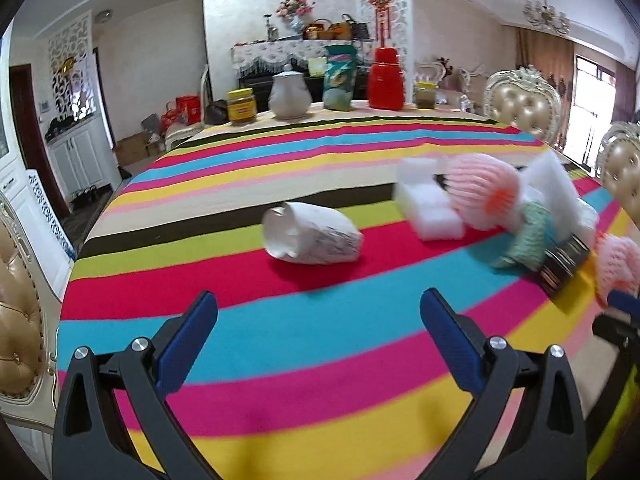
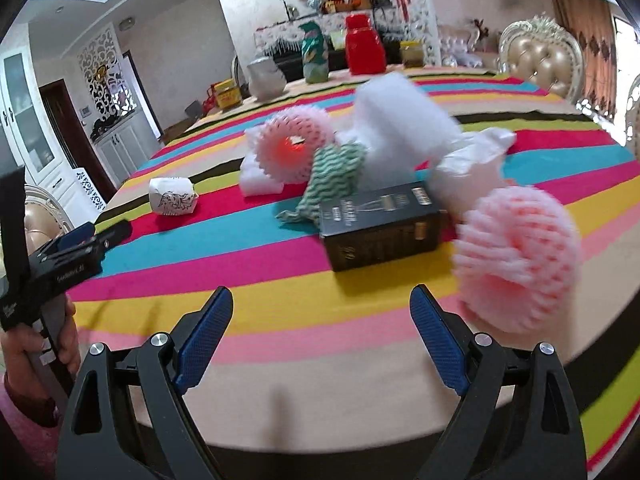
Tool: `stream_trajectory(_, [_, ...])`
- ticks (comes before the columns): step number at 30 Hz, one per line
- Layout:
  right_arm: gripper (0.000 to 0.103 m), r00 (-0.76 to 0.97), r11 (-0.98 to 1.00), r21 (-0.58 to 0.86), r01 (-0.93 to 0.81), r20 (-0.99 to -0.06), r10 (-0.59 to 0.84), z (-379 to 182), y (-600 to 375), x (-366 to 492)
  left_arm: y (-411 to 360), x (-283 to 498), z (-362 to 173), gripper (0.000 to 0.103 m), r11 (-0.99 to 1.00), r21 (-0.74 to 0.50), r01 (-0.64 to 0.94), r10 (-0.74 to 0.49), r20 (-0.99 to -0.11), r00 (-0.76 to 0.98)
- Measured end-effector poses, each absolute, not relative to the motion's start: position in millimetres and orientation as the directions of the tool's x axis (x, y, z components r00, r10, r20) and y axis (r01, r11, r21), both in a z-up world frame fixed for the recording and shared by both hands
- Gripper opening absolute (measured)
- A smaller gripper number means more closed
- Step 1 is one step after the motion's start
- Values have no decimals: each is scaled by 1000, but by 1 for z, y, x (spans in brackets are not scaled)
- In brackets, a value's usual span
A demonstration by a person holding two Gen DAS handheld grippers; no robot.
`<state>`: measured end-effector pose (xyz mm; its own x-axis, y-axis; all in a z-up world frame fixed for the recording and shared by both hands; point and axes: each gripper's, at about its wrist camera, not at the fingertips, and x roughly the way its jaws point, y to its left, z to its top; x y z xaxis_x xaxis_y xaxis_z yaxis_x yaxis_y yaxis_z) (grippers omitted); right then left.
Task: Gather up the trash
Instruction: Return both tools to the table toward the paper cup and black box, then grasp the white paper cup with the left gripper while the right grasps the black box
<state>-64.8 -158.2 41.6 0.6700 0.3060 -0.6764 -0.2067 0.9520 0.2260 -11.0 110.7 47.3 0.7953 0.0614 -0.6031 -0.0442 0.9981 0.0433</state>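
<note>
The left gripper [image 1: 318, 310] hovers with jaws apart, holding nothing, above the striped surface [image 1: 280, 336]; a crumpled paper cup [image 1: 312, 236] lies on its side at 12 o'clock. The right gripper [image 2: 322, 306] is likewise spread and empty, with a black box [image 2: 380, 226] at 12 o'clock, a pink foam net [image 2: 520, 264] at 2 o'clock, and a green cloth [image 2: 332, 176] and white foam blocks [image 2: 400, 128] beyond.

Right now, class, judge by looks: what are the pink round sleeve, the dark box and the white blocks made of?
Pink sleeve: soft foam netting, matte, ribbed mesh. Dark box: likely printed cardboard, slight sheen, sharp edges. White blocks: probably foam, matte; blurred.
</note>
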Motion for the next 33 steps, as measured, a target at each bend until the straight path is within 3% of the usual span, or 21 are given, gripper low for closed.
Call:
stream_trajectory(15, [85, 638, 983, 177, -38, -753, 160, 25, -167, 7, 119, 93, 26, 98, 1000, 1, -18, 13, -700, 714])
stream_trajectory(23, [85, 611, 980, 188, -58, -770, 184, 19, -170, 24, 116, 116, 19, 97, 1000, 5, -20, 18, -719, 695])
stream_trajectory(25, [78, 615, 977, 197, -81, -762, 205, 20, -168, 23, 117, 114, 21, 74, 1000, -12, -17, 4, -705, 710])
stream_trajectory(26, [65, 618, 976, 199, -89, -758, 210, 21, -168, 22, 119, 113, 24, 67, 1000, -21, -17, -2, -693, 721])
stream_trajectory(29, [50, 623, 974, 207, -95, -750, 221, 22, -169, 18, 124, 103, 29, 60, 998, -57, -18, -25, -668, 744])
stream_trajectory(30, [50, 622, 973, 211, -92, -751, 221, 22, -170, 18, 125, 101, 30, 37, 997, -75, -10, -43, -666, 744])
stream_trajectory(32, [52, 624, 975, 208, -79, -753, 211, 22, -172, 14, 122, 93, 34, 34, 998, -65, -5, -40, -664, 747])
stream_trajectory(33, [59, 627, 975, 211, -71, -751, 208, 21, -174, 12, 120, 90, 35, 31, 998, -58, 7, -44, -666, 745])
